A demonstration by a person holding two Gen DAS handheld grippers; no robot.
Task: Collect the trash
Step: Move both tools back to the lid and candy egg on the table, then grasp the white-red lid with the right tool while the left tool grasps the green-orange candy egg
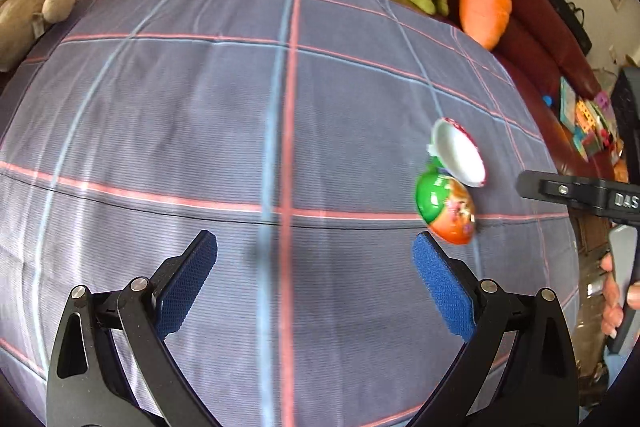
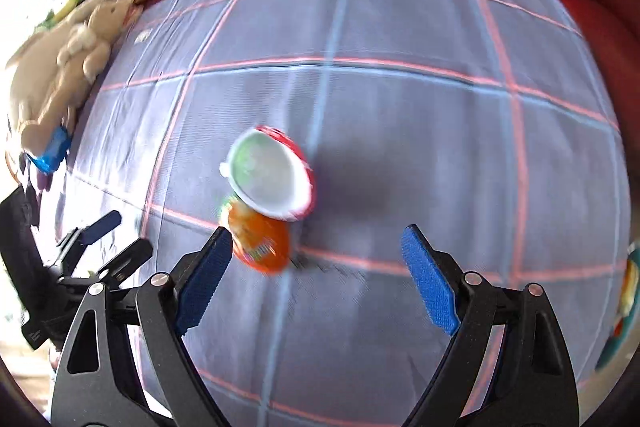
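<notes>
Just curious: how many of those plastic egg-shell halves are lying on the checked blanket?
2. The white-lined red plastic half lies open side up mid-blanket; the green-and-orange printed half lies touching it, on the side nearer the grippers. Others may lie out of view.

Left gripper (image 1: 315,247) jaws spread wide, empty; right gripper (image 2: 317,241) same, wide apart, holding nothing.
</notes>
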